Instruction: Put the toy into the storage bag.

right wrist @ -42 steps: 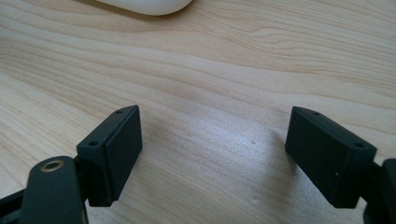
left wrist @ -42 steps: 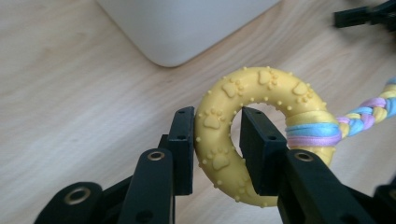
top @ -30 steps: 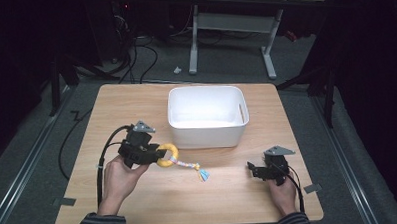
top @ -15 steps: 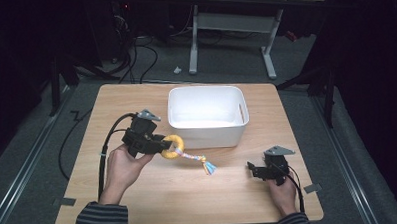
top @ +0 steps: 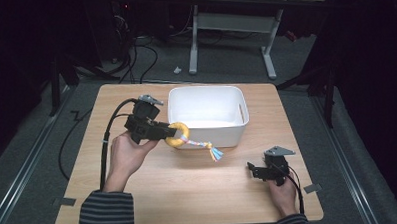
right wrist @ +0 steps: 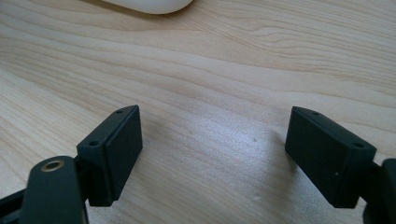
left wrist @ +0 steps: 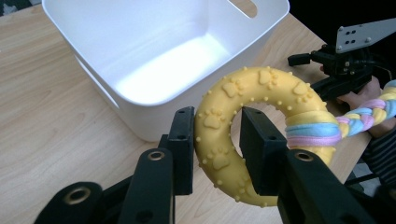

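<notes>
Yellow rubber ring toy (left wrist: 243, 135) with braided rope tail, clenched in my left claw (top: 163, 131), has risen beside the white plastic bin (top: 206, 116); right claw (right wrist: 233, 154) gapes empty.

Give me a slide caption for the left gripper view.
Left tongs clamp a yellow paw-print rubber ring with a braided pastel rope beside an empty white plastic bin.
</notes>
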Motion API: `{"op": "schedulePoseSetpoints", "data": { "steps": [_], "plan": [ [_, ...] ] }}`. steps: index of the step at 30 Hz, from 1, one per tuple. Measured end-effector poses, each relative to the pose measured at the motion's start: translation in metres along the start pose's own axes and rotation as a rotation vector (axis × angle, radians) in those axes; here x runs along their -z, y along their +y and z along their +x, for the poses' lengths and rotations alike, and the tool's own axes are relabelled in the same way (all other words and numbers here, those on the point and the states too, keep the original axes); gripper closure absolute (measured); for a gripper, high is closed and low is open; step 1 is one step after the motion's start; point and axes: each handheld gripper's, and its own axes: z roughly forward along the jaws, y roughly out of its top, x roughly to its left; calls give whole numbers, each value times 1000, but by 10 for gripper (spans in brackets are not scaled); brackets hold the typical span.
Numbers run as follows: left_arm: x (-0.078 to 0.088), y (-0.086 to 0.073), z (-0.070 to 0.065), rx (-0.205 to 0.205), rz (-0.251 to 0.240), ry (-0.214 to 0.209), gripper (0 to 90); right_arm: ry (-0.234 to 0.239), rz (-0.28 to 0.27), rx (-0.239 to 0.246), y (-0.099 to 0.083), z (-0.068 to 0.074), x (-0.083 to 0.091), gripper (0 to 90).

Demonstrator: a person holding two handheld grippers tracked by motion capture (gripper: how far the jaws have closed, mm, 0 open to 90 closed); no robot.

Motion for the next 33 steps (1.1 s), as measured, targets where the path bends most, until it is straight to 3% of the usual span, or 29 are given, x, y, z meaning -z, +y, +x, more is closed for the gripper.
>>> {"op": "schedulePoseSetpoints", "data": {
  "steps": [9,20,28,32,33],
  "plan": [
    [-13,24,7,2,13,-18,665,0,0,0,0,0,0,190],
    [-32,45,6,-8,15,20,665,0,0,0,0,0,0,190],
    [-43,57,10,22,16,14,665,0,0,2,0,0,0,190],
    [-52,62,10,22,29,41,665,0,0,2,0,0,0,190],
    [-54,64,11,27,27,31,665,0,0,1,0,0,0,190]
  ]
}}
